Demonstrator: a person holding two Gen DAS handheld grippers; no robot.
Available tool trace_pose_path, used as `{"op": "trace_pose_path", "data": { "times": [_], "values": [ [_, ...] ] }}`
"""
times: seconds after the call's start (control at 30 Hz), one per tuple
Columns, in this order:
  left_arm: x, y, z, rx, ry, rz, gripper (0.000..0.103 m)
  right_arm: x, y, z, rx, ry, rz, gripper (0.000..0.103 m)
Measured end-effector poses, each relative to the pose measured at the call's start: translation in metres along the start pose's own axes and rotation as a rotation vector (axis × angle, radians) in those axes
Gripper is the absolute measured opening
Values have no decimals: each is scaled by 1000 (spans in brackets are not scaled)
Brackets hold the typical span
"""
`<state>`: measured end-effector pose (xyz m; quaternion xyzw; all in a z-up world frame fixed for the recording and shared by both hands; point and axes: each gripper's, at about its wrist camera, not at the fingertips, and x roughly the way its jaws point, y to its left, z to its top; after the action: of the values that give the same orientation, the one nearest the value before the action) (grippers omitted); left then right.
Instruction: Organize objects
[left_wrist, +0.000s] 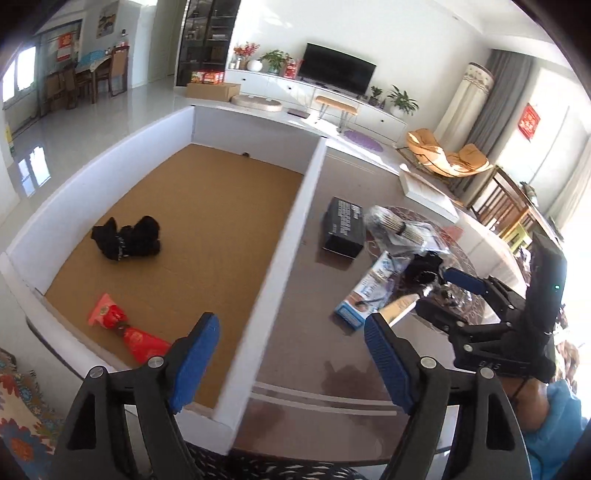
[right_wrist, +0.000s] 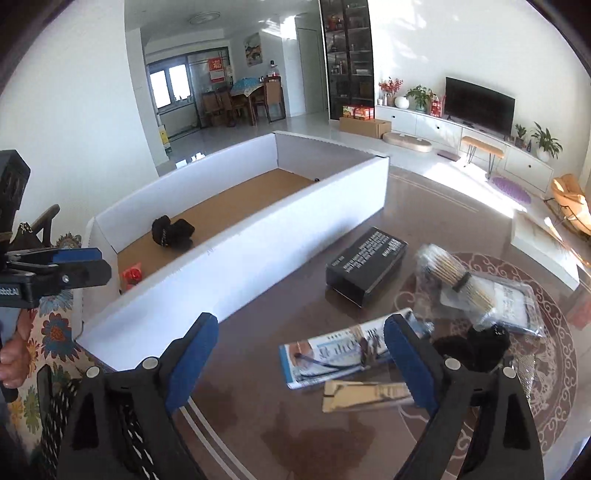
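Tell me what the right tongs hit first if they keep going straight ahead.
Probably the blue-and-white packet on the table: it lies just ahead of the open right tongs, partly between the fingers. The tan card lies beside it; depth is unclear.

The left tool (left_wrist: 291, 354), black with blue-padded fingers, fills the lower frame, jaws spread wide and empty. The matching right tool (right_wrist: 301, 354) likewise gapes open, low centre, gripping nothing.

Glossy brown table (right_wrist: 280, 435); matt white cardboard box (right_wrist: 258, 251).
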<state>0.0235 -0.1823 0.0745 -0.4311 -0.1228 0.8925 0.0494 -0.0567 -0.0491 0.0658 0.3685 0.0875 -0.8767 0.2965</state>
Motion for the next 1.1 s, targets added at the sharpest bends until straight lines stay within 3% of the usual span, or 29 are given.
{"op": "trace_pose_path", "data": {
  "times": [0.03, 0.13, 0.23, 0.37, 0.53, 0.6, 0.67, 0.83, 1.1],
  "values": [
    [6, -21, -6, 41, 23, -46, 91, -6, -14, -18, 13, 18, -35, 92],
    [34, -81, -31, 143, 101, -119, 94, -21, -60, -73, 68, 90, -135, 92],
    [81, -124, -54, 225, 196, -73, 94, -26, -98, -118, 131, 163, -226, 92],
    [130, -150, -75, 254, 260, -29, 94, -33, -130, -151, 195, 177, -295, 92],
    [152, -162, -74, 300, 203, 71, 94, -28, -146, -146, 216, 147, -322, 96],
    [160, -166, -72, 328, 174, 111, 98, -17, -153, -138, 231, 157, -325, 103],
    [165, -164, -68, 320, 151, 110, 103, -11, -160, -134, 258, 162, -324, 103],
    [167, -158, -65, 299, 90, 110, 103, -6, -165, -129, 269, 163, -333, 103],
    [169, -158, -64, 302, 77, 109, 103, -7, -165, -129, 269, 163, -332, 103]
  ]
}}
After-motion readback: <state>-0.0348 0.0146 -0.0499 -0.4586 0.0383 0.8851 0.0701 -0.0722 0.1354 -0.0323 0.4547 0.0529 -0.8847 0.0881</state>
